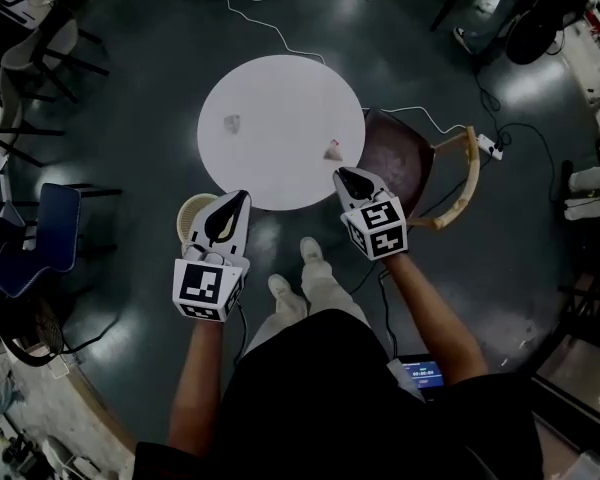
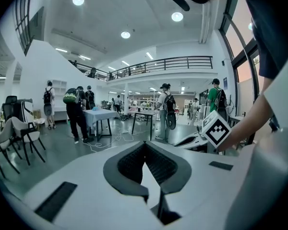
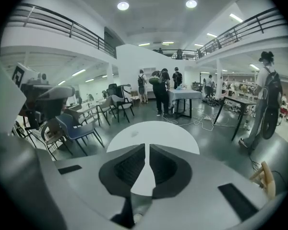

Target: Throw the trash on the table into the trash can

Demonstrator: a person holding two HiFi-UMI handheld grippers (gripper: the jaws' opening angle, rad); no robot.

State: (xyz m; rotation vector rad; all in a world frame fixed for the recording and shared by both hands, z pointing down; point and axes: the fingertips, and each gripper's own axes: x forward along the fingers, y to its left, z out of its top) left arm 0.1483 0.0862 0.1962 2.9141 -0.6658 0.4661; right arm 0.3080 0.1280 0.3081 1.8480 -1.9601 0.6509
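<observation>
Two scraps of trash lie on the round white table (image 1: 280, 88): a grey crumpled piece (image 1: 232, 123) at its left and a pinkish-white piece (image 1: 332, 150) near its right edge. A beige trash can (image 1: 191, 214) stands on the floor under the table's near left edge, half hidden by my left gripper (image 1: 243, 196). That gripper hangs shut and empty over the can's right side. My right gripper (image 1: 341, 174) is shut and empty too, its tip just short of the pinkish scrap. In the right gripper view the table (image 3: 173, 131) lies straight ahead of the closed jaws.
A brown wooden chair (image 1: 398, 153) stands against the table's right side. A blue chair (image 1: 46, 230) and dark chairs (image 1: 40, 63) are at the left. Cables (image 1: 270, 23) trail over the floor beyond the table. Several people (image 2: 77, 111) stand around tables farther off.
</observation>
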